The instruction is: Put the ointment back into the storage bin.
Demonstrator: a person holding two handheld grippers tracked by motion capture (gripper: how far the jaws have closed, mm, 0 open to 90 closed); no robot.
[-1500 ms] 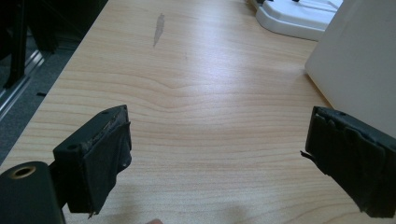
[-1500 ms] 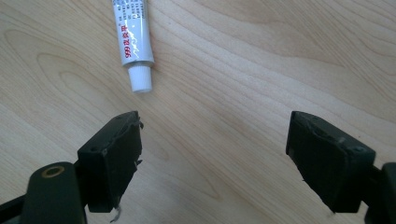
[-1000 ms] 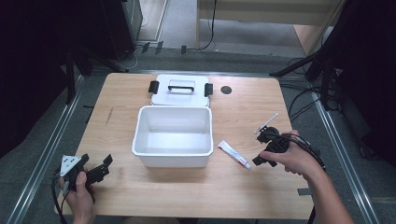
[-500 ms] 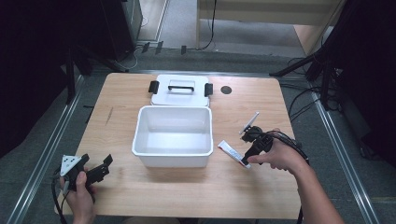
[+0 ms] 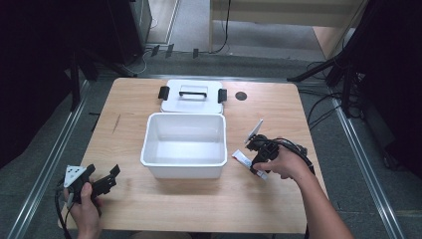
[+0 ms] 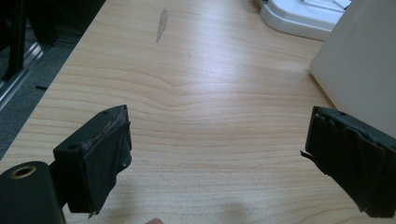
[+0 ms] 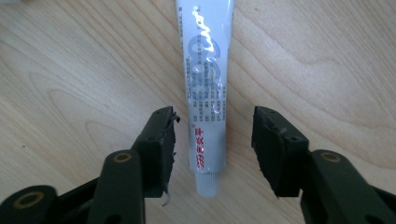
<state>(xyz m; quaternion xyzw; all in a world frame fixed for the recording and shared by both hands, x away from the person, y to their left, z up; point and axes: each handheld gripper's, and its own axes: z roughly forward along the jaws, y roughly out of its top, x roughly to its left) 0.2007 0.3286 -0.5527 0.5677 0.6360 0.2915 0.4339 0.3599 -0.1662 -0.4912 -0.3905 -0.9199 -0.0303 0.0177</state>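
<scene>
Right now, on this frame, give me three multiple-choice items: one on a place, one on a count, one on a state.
1. Where does the tube lie?
A. inside the bin
B. on the table, right of the bin
C. on the lid

2. How many black latches show on the lid?
A. two
B. four
C. none

3. How is the right tool on the tube?
A. clamped shut
B. jaws astride it, gaps both sides
C. far away

B: it rests on wood beside the bin.
A: one at each end.
B: its jaws have just been closing, pads not yet touching.

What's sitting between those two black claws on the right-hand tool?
A white tube lies on the table between the right gripper's jaws, cap end toward the camera. The jaws have just been closing, with gaps either side, per the right gripper view.
</scene>
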